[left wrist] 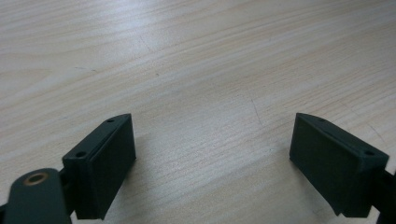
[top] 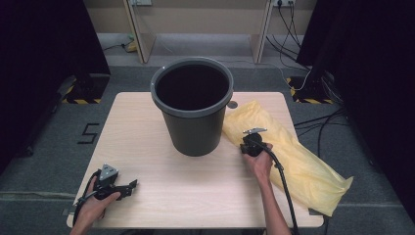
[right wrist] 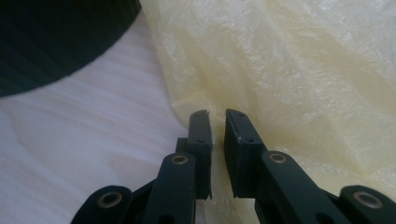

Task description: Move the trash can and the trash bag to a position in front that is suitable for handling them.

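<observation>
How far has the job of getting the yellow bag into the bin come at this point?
Barely started. The bin stands upright on the table with no liner over its rim. The yellow bag lies flat beside it. In hand: the right gripper, jaws nearly shut, sits at the bag's near edge; whether it pinches plastic is unclear. The left gripper rests open over bare wood. Lifting, opening and fitting the bag remain.

Only readable thing here is a big black "5" [top: 90, 133] marked on the grey floor [top: 44, 147] left of the tabletop. Black-and-yellow hazard stripes [top: 80, 101] sit on the floor farther back, no words on them.
</observation>
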Available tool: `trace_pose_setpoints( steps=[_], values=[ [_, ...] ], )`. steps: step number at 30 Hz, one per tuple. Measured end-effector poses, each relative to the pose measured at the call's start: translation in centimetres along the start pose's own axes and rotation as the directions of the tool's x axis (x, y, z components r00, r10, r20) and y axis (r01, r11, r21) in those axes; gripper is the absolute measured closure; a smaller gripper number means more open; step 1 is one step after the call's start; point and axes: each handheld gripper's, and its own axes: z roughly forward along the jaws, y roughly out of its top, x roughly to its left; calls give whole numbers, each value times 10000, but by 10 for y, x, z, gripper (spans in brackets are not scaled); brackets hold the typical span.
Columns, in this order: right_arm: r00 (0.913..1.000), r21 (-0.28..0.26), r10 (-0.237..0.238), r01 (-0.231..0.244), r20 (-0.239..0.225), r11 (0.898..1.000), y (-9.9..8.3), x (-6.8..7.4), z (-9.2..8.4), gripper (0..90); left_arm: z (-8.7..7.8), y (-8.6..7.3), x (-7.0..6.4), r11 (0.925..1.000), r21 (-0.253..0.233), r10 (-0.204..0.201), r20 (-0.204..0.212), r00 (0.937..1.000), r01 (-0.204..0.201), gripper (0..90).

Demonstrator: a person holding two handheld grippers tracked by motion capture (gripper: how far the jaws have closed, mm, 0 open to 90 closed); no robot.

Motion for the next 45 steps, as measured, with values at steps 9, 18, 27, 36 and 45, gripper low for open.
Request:
trace_pose_setpoints(
  steps=[9, 18, 27, 36, 45],
  values=[
    [9996, -560, -181, 192, 200, 9982, 10, 15, -27, 482, 0, 0, 0, 10000, -2, -1, 3, 10000, 1, 132],
    [9985, -93, -495, 497, 223, 9987, -50, 9, -101, 364, 0, 0, 0, 10000, -14, -6, 2, 10000, 6, 132],
    [9877, -316, 379, -335, 1515, 9989, -130, -25, -151, 328, 0, 0, 0, 10000, 9, -1, 0, 10000, 1, 129],
    [9856, 280, 228, -279, 1675, 9992, -157, -40, -151, 397, 1, 1, -1, 10000, 7, -35, -23, 10000, 35, 122],
    [9999, 144, 127, -126, -89, 9998, -157, -47, -138, 893, 1, 1, -1, 10000, 6, -35, -11, 10000, 35, 121]
  ],
)
